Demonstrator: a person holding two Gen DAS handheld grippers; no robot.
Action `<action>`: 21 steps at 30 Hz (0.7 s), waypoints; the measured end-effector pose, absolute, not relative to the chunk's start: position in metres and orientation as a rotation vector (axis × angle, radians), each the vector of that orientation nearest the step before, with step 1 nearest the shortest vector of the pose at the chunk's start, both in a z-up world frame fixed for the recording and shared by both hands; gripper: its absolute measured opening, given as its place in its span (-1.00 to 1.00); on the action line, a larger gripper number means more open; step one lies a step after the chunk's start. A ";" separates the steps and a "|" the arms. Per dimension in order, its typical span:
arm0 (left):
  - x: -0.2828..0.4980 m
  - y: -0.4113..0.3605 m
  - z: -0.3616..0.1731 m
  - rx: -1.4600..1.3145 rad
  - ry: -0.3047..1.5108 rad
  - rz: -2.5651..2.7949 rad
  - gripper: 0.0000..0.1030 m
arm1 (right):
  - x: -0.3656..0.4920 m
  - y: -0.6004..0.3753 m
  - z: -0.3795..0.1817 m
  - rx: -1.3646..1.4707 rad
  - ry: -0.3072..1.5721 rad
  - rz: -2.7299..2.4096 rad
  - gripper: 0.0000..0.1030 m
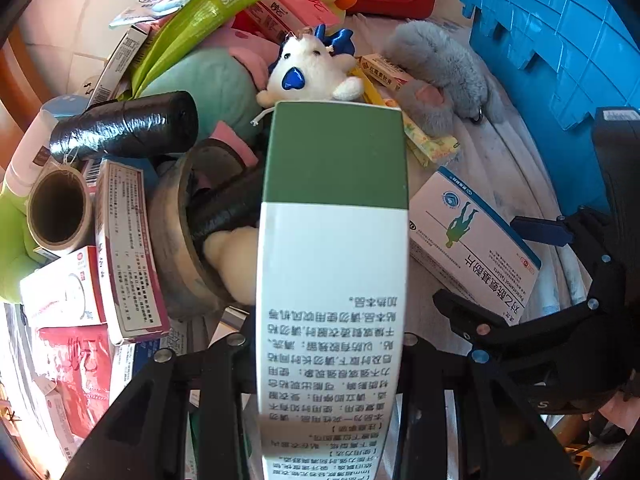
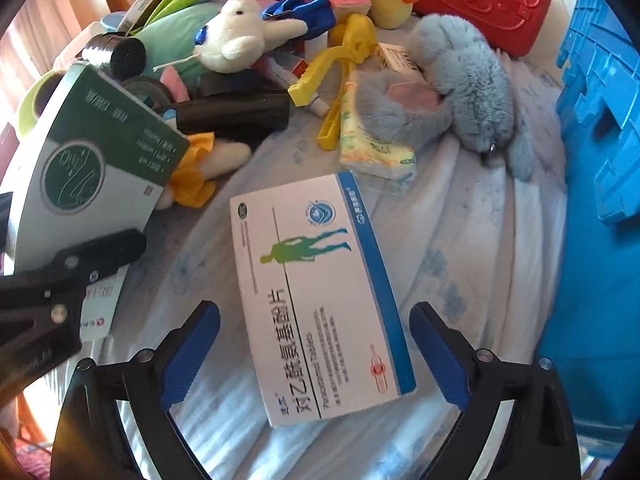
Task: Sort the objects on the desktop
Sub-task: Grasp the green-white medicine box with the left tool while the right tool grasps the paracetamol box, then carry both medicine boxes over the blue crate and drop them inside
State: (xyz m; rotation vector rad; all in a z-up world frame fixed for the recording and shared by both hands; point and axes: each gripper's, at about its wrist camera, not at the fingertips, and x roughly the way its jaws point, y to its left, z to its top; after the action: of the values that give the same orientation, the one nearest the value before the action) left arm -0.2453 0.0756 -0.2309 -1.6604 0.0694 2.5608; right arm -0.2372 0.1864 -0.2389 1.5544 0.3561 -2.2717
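Note:
My left gripper (image 1: 326, 344) is shut on a green and white box (image 1: 334, 240) and holds it above the clutter; the same box shows at the left of the right wrist view (image 2: 92, 168). My right gripper (image 2: 316, 344) is open, its blue pads (image 2: 192, 356) on either side of a white and blue medicine box (image 2: 316, 300) that lies flat on the pale cloth. That medicine box also shows in the left wrist view (image 1: 472, 248), with my right gripper (image 1: 532, 276) beside it.
A blue crate (image 2: 600, 140) stands at the right. A red case (image 2: 480, 0) is at the back. A grey plush (image 2: 460, 84), white plush (image 2: 240, 36), yellow clip (image 2: 336, 64), tissue pack (image 2: 372, 140), black rolls (image 1: 124, 128), tape roll (image 1: 60, 208) and several boxes crowd the left.

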 end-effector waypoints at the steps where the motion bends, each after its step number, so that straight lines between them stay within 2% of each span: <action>1: -0.243 0.075 -0.232 -1.660 0.070 2.560 -0.32 | -0.239 0.185 -0.240 1.561 0.349 -2.269 0.68; 2: -0.239 0.073 -0.232 -1.658 0.070 2.559 -0.32 | -0.240 0.184 -0.242 1.574 0.346 -2.268 0.51; 3: -0.240 0.074 -0.232 -1.659 0.069 2.559 -0.32 | -0.240 0.183 -0.242 1.572 0.355 -2.276 0.49; 10: -0.230 0.061 -0.199 -1.571 0.047 2.637 -0.32 | -0.229 0.182 -0.200 1.480 0.341 -2.350 0.49; 21: -0.224 0.027 -0.092 -1.266 0.045 2.894 -0.32 | -0.225 0.152 -0.070 1.079 0.352 -2.515 0.50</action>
State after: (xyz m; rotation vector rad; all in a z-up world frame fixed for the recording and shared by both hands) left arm -0.2244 0.0271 -0.0921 -1.2662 0.0451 2.8938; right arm -0.2251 0.1522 -0.0703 1.0790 0.3519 -2.5149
